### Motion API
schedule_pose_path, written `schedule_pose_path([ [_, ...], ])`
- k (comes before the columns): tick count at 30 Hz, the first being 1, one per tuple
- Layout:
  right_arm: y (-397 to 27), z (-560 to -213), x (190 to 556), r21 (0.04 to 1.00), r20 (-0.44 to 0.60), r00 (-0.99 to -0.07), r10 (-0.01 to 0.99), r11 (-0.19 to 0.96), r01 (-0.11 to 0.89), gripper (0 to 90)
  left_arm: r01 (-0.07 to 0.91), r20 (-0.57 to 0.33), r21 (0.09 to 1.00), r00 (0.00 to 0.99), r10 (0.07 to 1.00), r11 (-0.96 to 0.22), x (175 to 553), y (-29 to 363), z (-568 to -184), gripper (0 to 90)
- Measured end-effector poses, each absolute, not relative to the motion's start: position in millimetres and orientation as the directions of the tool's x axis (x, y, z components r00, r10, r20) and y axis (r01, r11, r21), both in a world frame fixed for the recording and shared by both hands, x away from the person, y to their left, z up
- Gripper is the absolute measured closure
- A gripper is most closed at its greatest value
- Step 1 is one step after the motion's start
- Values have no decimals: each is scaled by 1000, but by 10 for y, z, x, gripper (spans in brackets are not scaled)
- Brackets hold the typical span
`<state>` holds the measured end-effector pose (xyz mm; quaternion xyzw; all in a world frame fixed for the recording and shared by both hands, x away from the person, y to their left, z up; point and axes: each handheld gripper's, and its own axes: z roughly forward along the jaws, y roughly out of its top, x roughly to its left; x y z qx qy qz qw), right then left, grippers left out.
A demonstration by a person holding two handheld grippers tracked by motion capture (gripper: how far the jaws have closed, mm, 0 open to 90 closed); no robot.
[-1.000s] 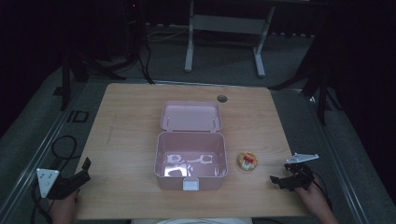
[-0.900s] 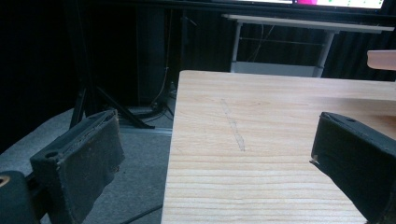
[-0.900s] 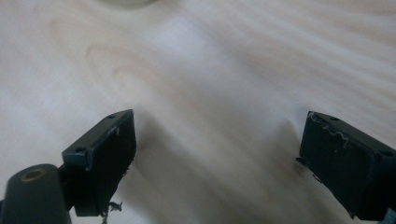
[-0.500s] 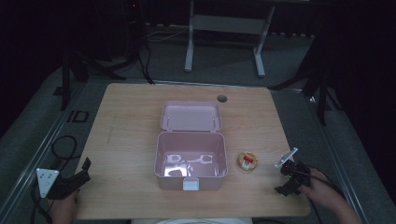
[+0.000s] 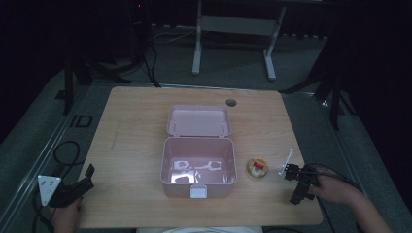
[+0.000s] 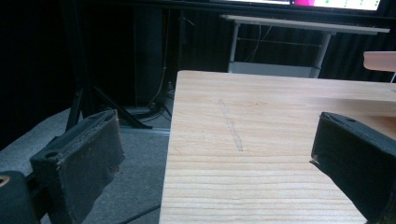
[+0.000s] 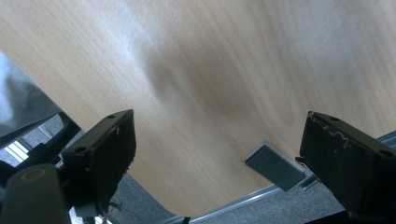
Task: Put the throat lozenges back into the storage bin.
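Note:
A pink box (image 5: 198,167) stands open in the middle of the table, its lid (image 5: 198,120) leaning back; several pale items lie on its floor. A small round yellowish thing with a red patch (image 5: 257,167) sits just right of the box. My right gripper (image 5: 297,191) is held over the near right part of the table, rolled on its side and tipped down; in the right gripper view it (image 7: 222,140) is open over bare wood. My left gripper (image 5: 86,178) rests at the near left edge, open and empty (image 6: 215,140).
The wooden table (image 5: 136,121) has a round cable hole (image 5: 231,102) at the back. A grey bracket (image 7: 275,165) sits at the table edge below my right gripper. A desk frame (image 5: 233,29) stands behind, and cables (image 5: 65,153) lie on the floor at left.
My right gripper has rolled, so its grey plate now stands on edge, and it has tipped down toward the table's near edge. The left gripper has not moved.

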<state>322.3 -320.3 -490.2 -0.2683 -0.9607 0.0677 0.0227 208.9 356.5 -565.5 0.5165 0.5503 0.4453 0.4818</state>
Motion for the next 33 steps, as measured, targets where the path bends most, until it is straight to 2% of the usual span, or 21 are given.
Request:
schedule_pose_path([
  [7,-3119,-4798,3354,-125,7,-859,513,852,508,105,140,-73,988,-3,997,73,2091,3568,-5655,25],
  [9,-3089,-4767,3385,-127,9,-862,507,855,502,136,138,-74,988,-4,997,74,2091,3567,-5655,24],
  [22,-2752,-4566,3683,-102,8,-877,481,873,477,121,139,-75,987,-2,997,75,2091,3571,-5655,24],
  [33,-2500,-4589,3881,-108,-4,-889,459,883,456,108,139,-76,987,1,997,75,2090,3572,-5655,24],
])
